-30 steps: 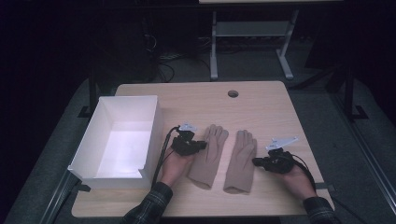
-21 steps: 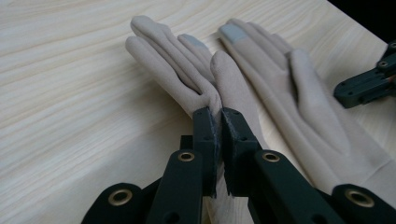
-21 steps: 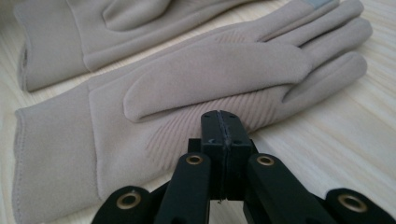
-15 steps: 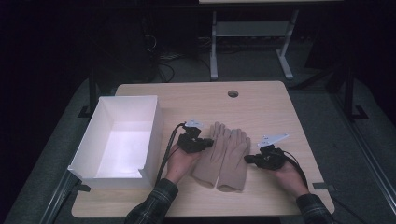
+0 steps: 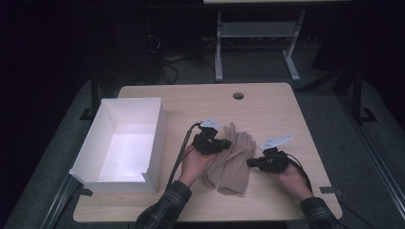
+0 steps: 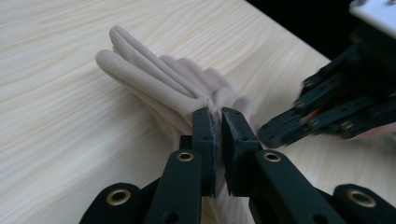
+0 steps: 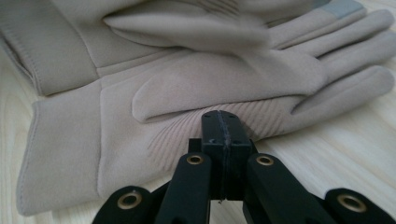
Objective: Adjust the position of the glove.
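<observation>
**Stacking 2 beige gloves beside the box**

On the left of the pale wooden table [image 5: 267, 109], the white open-topped cardboard box [image 5: 157, 138] is sitting apart from the work. Just right of it, the left gripper [image 5: 224, 144] is pinching an edge of 1 beige fabric glove [image 6: 154, 77], laying it over the second beige fabric glove [image 7: 116, 135] at mid-table. For a neat stack, I judge the left hand should be lowering the lifted glove with cuffs and fingers lined up before letting go. On the right, the right gripper [image 5: 252, 162] is clenched with nothing between its jaws, tips touching the lower glove's edge, probably steadying it. From above, the 2 gloves are blending into 1 shape, and the cuffs are hard to separate.
</observation>
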Available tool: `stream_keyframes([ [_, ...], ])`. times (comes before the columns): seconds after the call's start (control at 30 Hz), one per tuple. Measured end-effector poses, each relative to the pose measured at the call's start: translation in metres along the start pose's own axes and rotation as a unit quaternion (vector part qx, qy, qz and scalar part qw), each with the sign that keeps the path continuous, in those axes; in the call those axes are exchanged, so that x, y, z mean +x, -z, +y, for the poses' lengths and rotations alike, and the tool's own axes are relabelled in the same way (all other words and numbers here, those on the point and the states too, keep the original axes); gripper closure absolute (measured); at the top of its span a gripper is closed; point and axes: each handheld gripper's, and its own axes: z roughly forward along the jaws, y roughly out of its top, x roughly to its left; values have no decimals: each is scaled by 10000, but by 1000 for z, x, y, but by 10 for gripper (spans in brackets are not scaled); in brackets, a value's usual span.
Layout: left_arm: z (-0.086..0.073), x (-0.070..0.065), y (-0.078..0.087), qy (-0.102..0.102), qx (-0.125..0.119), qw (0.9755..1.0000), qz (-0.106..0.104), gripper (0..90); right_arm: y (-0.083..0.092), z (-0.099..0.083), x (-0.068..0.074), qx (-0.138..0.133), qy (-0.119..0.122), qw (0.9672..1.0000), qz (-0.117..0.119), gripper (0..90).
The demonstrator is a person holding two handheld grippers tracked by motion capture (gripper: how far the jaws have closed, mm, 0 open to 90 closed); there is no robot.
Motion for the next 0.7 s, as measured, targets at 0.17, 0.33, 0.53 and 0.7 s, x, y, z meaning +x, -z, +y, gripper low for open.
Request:
stream_keyframes([
  [0.17, 0, -6, -8, -59, 58, 9999, -78, 838, -8, 5, 5, -23, 75, 10000, 60, 900],
  [0.33, -4, -11, -14, -47, 147, 9998, -137, 831, -9, 6, 6, -7, 113, 9999, 77, 900],
  [0.53, -4, -13, -16, -3, 50, 9997, -239, 724, -8, 6, 6, -5, 127, 9999, 80, 899],
  [0.7, -4, -16, -14, -143, 102, 9996, -228, 812, 3, 3, 3, -30, 154, 9999, -47, 864],
])
